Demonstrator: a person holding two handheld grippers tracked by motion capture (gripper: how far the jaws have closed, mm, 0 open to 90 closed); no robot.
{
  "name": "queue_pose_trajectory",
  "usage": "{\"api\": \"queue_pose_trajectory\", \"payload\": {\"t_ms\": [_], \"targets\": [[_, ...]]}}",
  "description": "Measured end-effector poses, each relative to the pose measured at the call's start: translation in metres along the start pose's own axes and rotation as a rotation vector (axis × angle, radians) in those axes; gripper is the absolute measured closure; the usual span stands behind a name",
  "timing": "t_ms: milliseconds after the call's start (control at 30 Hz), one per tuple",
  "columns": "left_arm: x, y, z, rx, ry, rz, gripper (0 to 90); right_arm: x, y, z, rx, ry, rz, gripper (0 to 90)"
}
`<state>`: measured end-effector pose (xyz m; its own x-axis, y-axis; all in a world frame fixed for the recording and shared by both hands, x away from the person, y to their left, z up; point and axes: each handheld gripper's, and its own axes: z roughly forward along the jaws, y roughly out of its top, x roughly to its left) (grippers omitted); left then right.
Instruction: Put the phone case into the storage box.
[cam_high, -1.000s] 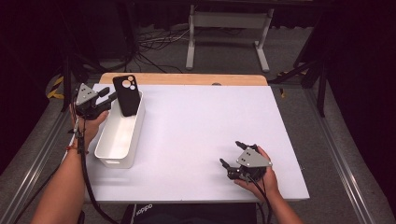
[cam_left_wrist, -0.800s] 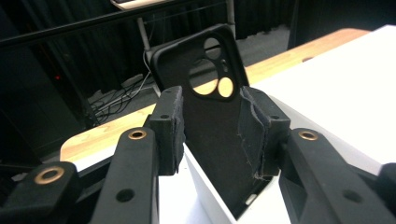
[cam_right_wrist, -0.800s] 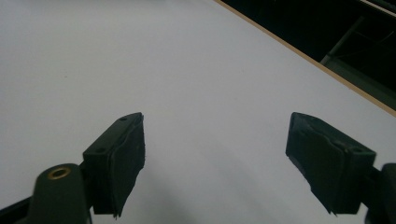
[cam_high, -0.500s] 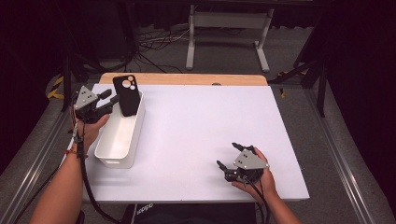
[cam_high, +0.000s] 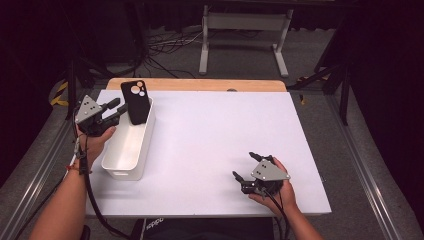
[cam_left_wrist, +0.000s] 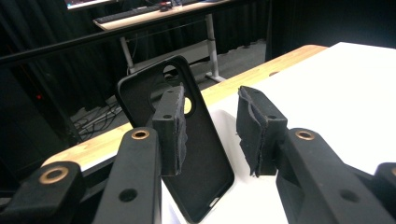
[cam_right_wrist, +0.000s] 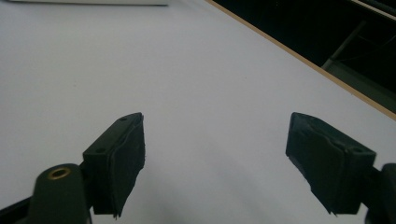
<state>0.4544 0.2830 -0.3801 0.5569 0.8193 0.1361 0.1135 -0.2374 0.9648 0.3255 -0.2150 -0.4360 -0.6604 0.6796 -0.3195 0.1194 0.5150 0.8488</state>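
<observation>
Currently the matte black soft-looking phone case (cam_high: 135, 102) with round camera cutouts stands tilted in the far end of the white rectangular plastic bin (cam_high: 127, 147), upper left of the high view, leaning on its rim. Left tongs (cam_high: 117, 108) sit just beside the case, jaws narrowly apart; they've just been closing a bit, with no pad pressing on the case. In the left gripper view the case (cam_left_wrist: 196, 154) stands behind the ragged foam pads (cam_left_wrist: 173, 130). Right tongs (cam_high: 246, 168), lower right, gape wide over the smooth white desk (cam_high: 220, 130), nothing between.
</observation>
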Motion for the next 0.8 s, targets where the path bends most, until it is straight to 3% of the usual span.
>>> {"api": "queue_pose_trajectory", "payload": {"t_ms": [333, 800], "targets": [[-0.009, 0.004, -0.008, -0.038, -0.034, 0.004, 59.8, -0.002, 0.001, -0.004, -0.011, -0.023, -0.012, 20.7], [-0.025, 0.011, -0.014, -0.051, -0.064, 0.034, 55.2, -0.003, 0.001, -0.011, -0.036, -0.039, -0.011, 20.8]]}}
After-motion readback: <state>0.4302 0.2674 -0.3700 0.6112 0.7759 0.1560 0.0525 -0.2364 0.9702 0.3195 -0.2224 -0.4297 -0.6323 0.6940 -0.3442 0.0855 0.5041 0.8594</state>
